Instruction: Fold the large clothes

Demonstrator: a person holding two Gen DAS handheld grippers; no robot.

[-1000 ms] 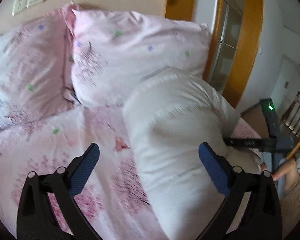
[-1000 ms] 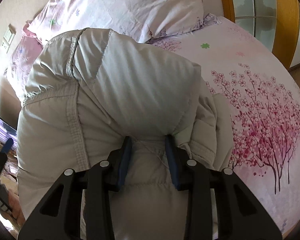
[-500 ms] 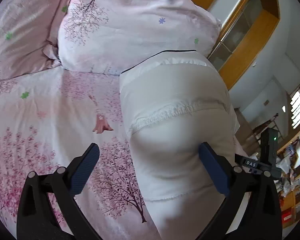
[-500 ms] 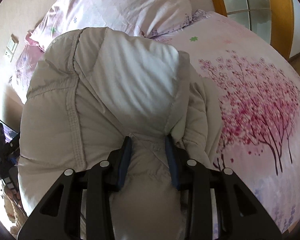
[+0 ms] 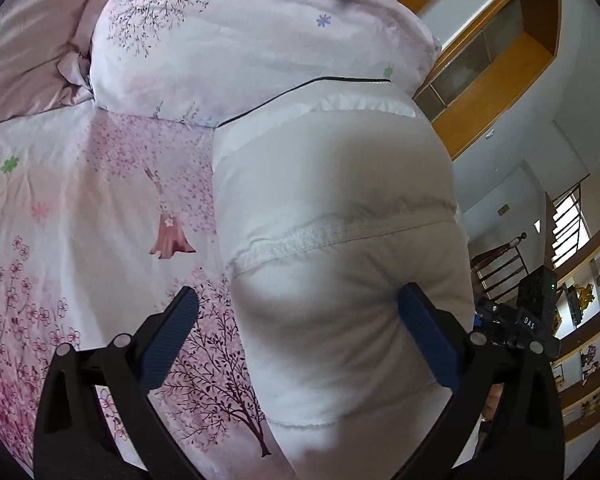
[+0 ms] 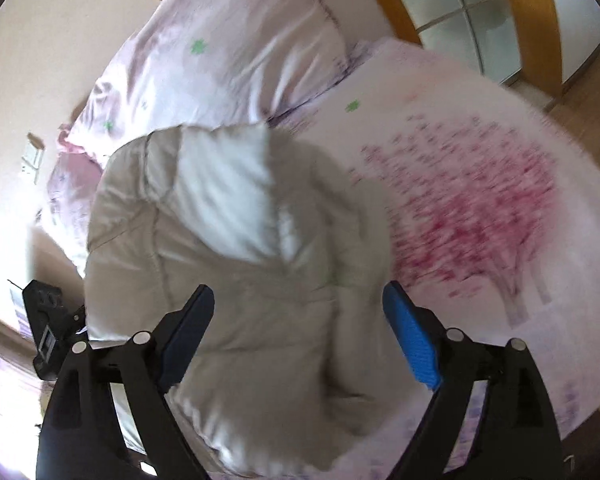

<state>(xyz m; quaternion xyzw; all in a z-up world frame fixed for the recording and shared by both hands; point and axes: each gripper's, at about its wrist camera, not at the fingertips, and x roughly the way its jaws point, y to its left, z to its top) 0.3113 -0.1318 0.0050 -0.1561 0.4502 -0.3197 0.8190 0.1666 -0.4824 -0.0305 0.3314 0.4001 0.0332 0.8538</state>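
Observation:
A puffy off-white quilted jacket (image 5: 340,248) lies folded in a thick bundle on the pink cherry-tree bedspread (image 5: 80,208). My left gripper (image 5: 300,332) hangs open just above its near part, blue pads wide apart, not pressing the fabric. In the blurred right wrist view the same jacket (image 6: 228,248) sits below my right gripper (image 6: 300,328), whose jaws are opening. The jacket lies under the gap and the pads do not pinch it. The right gripper also shows at the jacket's far side (image 5: 516,328), and the left one at the lower left (image 6: 48,332).
Two pink floral pillows (image 5: 240,36) lie at the head of the bed, touching the jacket's far end. A wooden-framed glass cabinet (image 5: 496,48) stands beyond the bed. Shelves with small objects (image 5: 588,320) are at the right. The bed's edge (image 6: 580,380) runs along the right.
My right gripper let go of the jacket fold and its jaws spread wide while it drew back. The left gripper tilted down and moved closer over the jacket, still open.

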